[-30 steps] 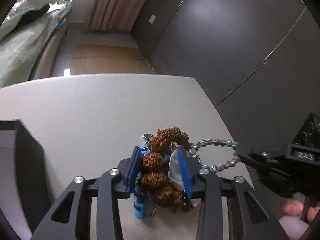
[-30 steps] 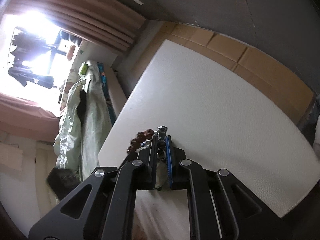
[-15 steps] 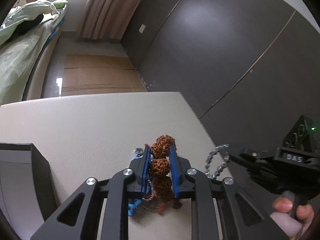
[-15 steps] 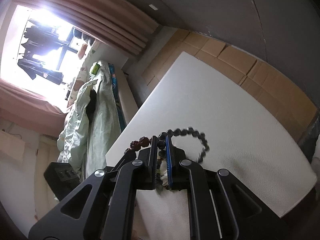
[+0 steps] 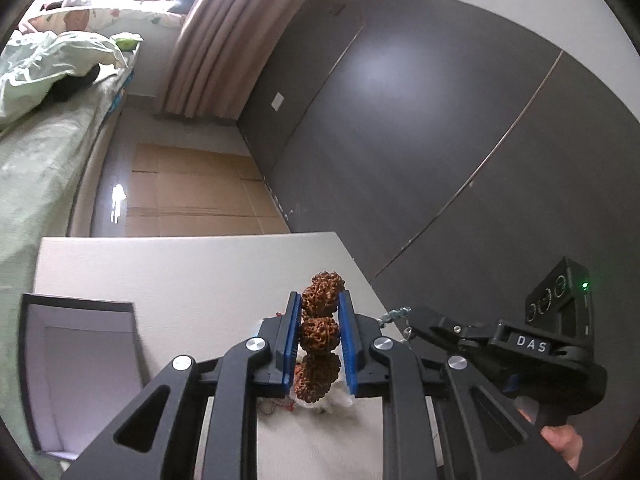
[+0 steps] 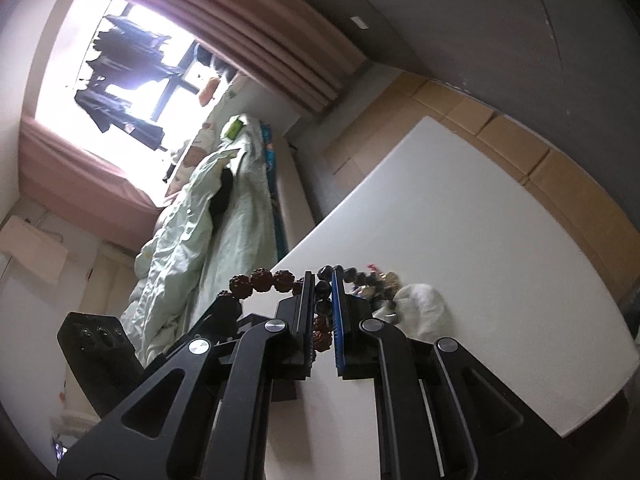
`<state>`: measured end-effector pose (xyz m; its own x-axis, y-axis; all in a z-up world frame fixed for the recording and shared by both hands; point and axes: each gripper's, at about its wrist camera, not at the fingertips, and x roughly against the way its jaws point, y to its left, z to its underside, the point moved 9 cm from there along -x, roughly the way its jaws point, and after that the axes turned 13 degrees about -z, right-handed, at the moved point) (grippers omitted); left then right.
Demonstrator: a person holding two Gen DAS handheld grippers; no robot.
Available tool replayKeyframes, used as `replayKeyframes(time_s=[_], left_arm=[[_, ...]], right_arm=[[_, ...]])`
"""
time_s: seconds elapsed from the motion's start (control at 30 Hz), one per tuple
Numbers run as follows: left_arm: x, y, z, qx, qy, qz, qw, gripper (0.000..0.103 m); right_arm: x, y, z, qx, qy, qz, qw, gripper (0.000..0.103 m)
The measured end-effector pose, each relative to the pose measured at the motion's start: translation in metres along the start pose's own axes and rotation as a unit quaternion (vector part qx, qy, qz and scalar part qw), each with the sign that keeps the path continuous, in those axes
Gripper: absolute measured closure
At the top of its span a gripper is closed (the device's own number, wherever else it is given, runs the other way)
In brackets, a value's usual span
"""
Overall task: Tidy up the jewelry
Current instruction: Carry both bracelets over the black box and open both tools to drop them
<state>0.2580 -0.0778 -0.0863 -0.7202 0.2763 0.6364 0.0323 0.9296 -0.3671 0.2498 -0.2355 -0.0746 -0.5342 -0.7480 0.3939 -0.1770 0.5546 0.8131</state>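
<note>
Surface: white table point(image 5: 168, 272), open grey box point(image 5: 80, 364) at left edge.
Left gripper point(image 5: 320, 340): narrowed onto brown knobbly-bead bracelet point(image 5: 320, 332), now lifted.
Right gripper point(image 6: 320, 300): clamped on dark round-bead bracelet point(image 6: 352, 276) (also raised).
Meaning: bracelets pulled apart from tangled pile point(image 6: 416, 304), ready for boxing.

Open box point(image 5: 80, 364) cut by the frame edge; small jewelry heap point(image 6: 380, 284) blurred, perhaps chains.
</note>
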Motion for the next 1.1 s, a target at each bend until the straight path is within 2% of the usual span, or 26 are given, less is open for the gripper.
replayKeyframes(time_s=[0.13, 0.67, 0.87, 1.1], left_arm=[[0.025, 0.012, -0.008, 0.007, -0.019, -0.010, 0.9998, 0.086], [0.117, 0.065, -0.002, 0.041, -0.074, -0.050, 0.9951, 0.086], [0.132, 0.091, 0.003, 0.053, -0.090, -0.090, 0.9905, 0.086], [0.127, 0.121, 0.002, 0.077, -0.079, -0.106, 0.9883, 0.086]], right_arm=[[-0.001, 0.017, 0.010, 0.016, 0.004, -0.020, 1.000, 0.094], [0.000, 0.068, 0.060, 0.071, 0.029, -0.078, 0.994, 0.094], [-0.009, 0.081, 0.075, 0.082, 0.038, -0.090, 0.992, 0.094], [-0.029, 0.096, 0.082, 0.101, 0.055, -0.095, 0.989, 0.094]])
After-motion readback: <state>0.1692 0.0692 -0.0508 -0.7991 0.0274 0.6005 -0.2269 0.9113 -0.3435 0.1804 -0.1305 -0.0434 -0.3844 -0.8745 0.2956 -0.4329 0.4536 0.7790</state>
